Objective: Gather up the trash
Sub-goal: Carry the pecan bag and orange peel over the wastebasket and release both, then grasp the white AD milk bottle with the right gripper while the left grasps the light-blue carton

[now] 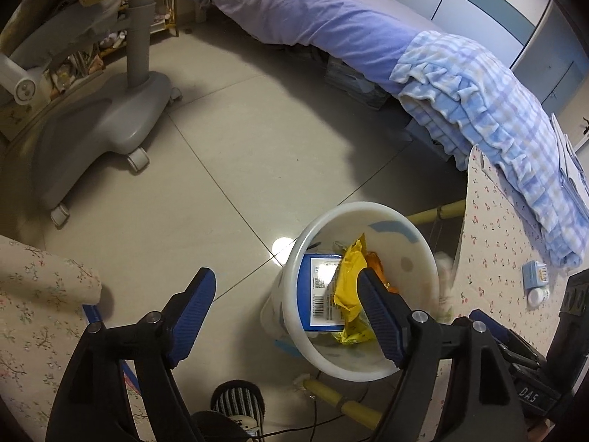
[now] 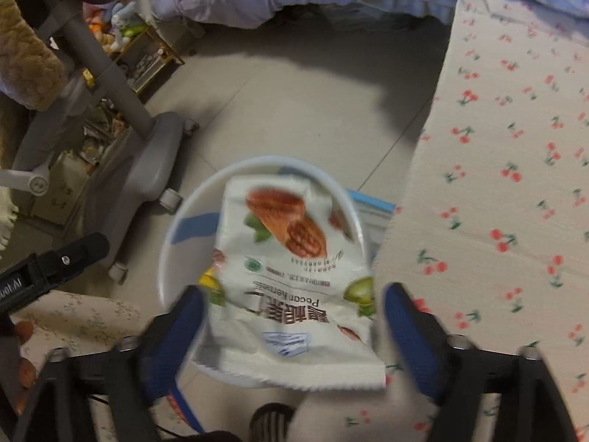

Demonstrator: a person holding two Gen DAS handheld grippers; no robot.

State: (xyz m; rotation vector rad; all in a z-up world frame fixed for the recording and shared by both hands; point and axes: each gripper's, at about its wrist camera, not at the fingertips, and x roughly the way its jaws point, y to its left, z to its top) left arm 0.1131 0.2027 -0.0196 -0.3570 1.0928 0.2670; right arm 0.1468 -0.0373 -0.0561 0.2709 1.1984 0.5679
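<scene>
One white bin (image 1: 368,217), blue box (image 1: 313,294), yellow wrapper (image 1: 349,280) inside, pecan bag (image 2: 294,276) above.

Wrapper (image 1: 348,287) in bin (image 1: 368,213); bag (image 2: 291,280) above bin; table (image 1: 504,258) right.

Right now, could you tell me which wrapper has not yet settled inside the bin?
The white pecan bag, between the open right gripper fingers; the yellow wrapper already lies inside.

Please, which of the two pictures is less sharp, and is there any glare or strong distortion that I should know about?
Right wrist view: clearly softer, with motion blur on the white pecan bag and the right gripper's fingers. Left wrist view: sharp; a bright glare spot on the floor tile beside the white bin, and a shine on the blue box inside. Both views: fisheye bending, dark corners.
</scene>
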